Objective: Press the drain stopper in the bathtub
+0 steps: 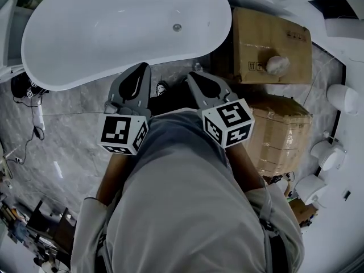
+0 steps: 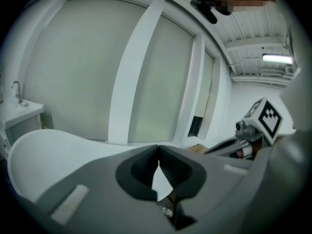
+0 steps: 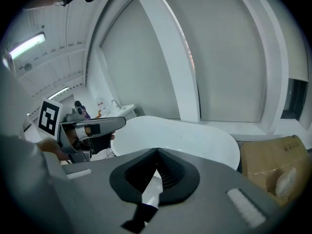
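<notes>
Grey shirt [image 1: 187,209] of the person fills the lower head view, on the near side of the bathtub [image 1: 85,44].

- Left gripper [image 1: 143,67]: held close to the body, tip at the bathtub's near rim, outside the basin. In its own view the jaws are closed tip to tip, with nothing between them.
- Right gripper [image 1: 194,75]: beside the left one, tip over the floor just short of the bathtub's near rim. Its jaws also meet at the tips, and it is empty.
- Drain stopper [image 1: 177,27]: small round metal disc on the bathtub floor, toward the tub's right end, well apart from both grippers and untouched.
- Bathtub: white, oval, freestanding, nothing in it but the stopper.
- Cardboard box [image 1: 256,33]: right of the bathtub, touching or just beside its right end. A pale round object [image 1: 277,65] sits on top.
- Second cardboard box [image 1: 284,138]: nearer than the first, further from the tub.
- Floor [image 1: 62,124]: grey marbled tile along the bathtub's near side.
</notes>
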`<state>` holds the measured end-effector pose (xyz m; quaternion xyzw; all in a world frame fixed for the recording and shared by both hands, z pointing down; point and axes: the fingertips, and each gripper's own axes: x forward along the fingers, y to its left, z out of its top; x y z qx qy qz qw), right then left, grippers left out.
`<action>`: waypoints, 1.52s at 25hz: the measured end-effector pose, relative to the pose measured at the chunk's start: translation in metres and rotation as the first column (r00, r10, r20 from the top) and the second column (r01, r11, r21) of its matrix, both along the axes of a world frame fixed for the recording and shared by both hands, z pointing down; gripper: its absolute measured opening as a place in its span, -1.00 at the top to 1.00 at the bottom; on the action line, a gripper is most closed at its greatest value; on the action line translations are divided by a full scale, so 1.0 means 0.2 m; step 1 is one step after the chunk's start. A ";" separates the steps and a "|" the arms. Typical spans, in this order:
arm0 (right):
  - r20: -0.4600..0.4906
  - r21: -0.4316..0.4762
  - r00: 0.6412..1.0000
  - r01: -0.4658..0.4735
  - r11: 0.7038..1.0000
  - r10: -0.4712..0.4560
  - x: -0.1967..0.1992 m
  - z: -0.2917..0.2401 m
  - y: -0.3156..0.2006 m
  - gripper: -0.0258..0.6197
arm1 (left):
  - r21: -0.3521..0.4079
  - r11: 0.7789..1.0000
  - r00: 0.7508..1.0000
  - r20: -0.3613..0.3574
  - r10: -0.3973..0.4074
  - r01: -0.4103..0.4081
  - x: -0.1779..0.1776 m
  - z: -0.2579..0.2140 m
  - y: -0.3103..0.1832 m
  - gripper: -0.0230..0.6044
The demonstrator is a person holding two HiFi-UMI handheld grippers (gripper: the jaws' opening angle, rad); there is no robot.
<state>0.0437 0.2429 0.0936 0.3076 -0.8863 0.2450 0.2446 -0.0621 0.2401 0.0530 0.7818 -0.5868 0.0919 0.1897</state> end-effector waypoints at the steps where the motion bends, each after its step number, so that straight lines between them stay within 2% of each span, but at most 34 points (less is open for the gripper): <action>1: -0.001 -0.002 1.000 0.002 1.000 -0.002 0.00 0.01 -0.02 0.96 | -0.007 1.000 1.000 -0.004 -0.007 0.007 -0.01 0.01 -0.01 0.93; 6: 0.030 -0.024 1.000 -0.002 1.000 0.002 -0.02 0.04 -0.18 0.96 | -0.037 0.998 0.998 -0.036 -0.052 0.051 -0.04 0.07 -0.08 0.93; 18: -0.020 0.016 0.997 0.072 0.997 -0.072 0.03 0.13 -0.70 0.96 | -0.067 0.995 0.997 -0.012 -0.080 0.079 0.10 0.12 -0.52 0.93; 31: -0.013 -0.066 0.989 0.145 0.987 -0.146 0.15 0.37 -1.26 0.96 | -0.130 0.986 0.994 -0.011 -0.109 0.107 0.31 0.34 -1.15 0.93; 38: 0.046 -0.105 0.966 0.259 0.960 -0.255 0.12 0.51 -1.43 0.94 | -0.152 0.983 0.994 -0.001 -0.108 0.107 0.35 0.46 -1.33 0.93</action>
